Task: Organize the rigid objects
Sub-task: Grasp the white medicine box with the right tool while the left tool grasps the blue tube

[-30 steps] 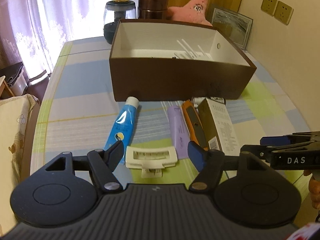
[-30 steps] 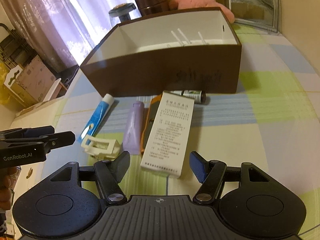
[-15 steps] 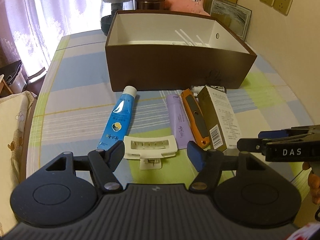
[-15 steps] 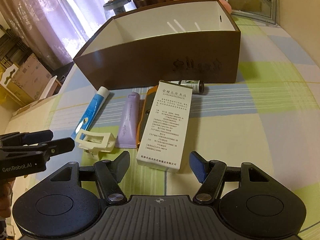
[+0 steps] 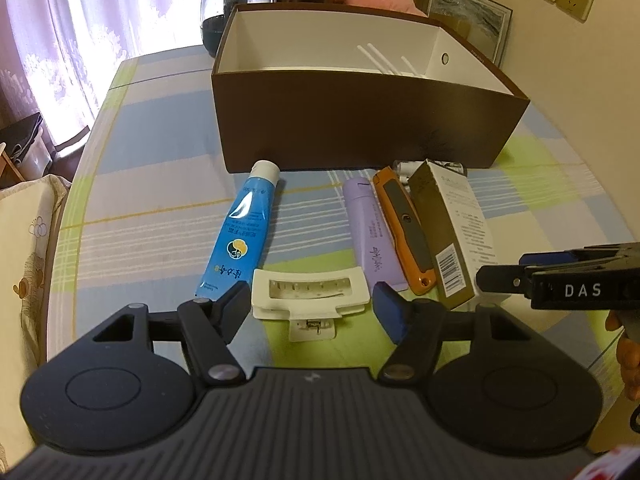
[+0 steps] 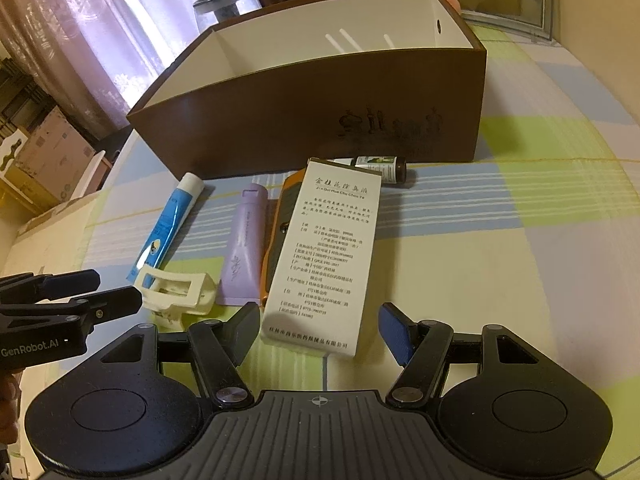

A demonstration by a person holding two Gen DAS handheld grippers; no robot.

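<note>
Both hand-held grippers [image 5: 310, 306] [image 6: 320, 326] angle downward, jaws apart.

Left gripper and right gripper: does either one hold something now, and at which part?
Nothing is held. The left gripper is open around the white hair clip, not touching it. The right gripper is open at the near end of the white carton.

Daylight comes through the curtain [image 5: 60, 40] behind, very bright there. My views are sharp in the middle, bent and dark at corners; the box [image 6: 320, 120] front stays shadowed.

Black left gripper [image 5: 310, 306], blue-padded jaws, silver screws.
</note>
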